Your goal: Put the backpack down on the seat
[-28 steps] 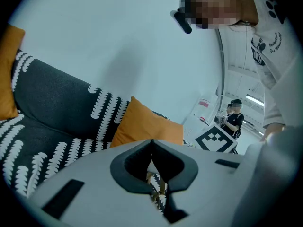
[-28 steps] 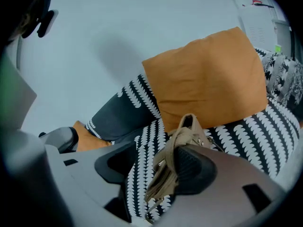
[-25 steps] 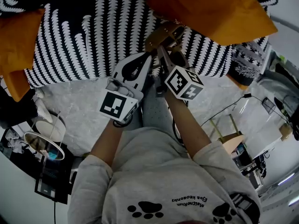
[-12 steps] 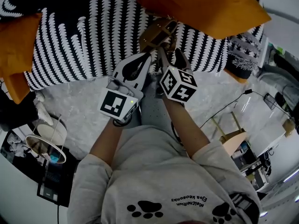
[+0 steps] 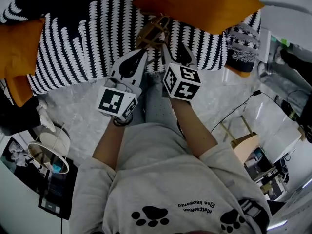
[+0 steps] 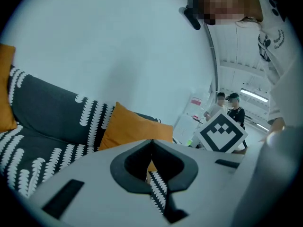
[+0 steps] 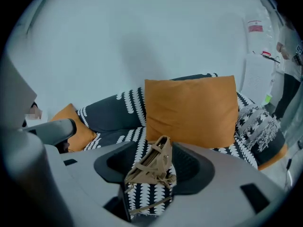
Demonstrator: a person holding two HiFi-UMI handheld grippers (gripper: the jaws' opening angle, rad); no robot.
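Observation:
A small tan backpack [image 5: 152, 29] is over the black-and-white patterned sofa seat [image 5: 87, 48], just in front of a big orange cushion [image 5: 195, 6]. My right gripper [image 5: 168, 47] is shut on its strap. In the right gripper view the backpack [image 7: 151, 167] stands upright between the jaws of that gripper [image 7: 156, 148], with a strap running down into them. Whether the bag rests on the seat I cannot tell. My left gripper [image 5: 143, 52] is beside it on the left, shut and empty; its jaws [image 6: 151, 143] meet tip to tip.
Another orange cushion [image 5: 19, 43] lies at the sofa's left end and a fringed black-and-white cushion [image 5: 241, 48] at its right. On the pale floor are a round lamp [image 5: 46, 147] at left, a cable [image 5: 234, 113] and a wooden stool [image 5: 243, 145] at right.
Both grippers have moved forward towards the sofa back, and the backpack has gone with the right one, further in over the seat.

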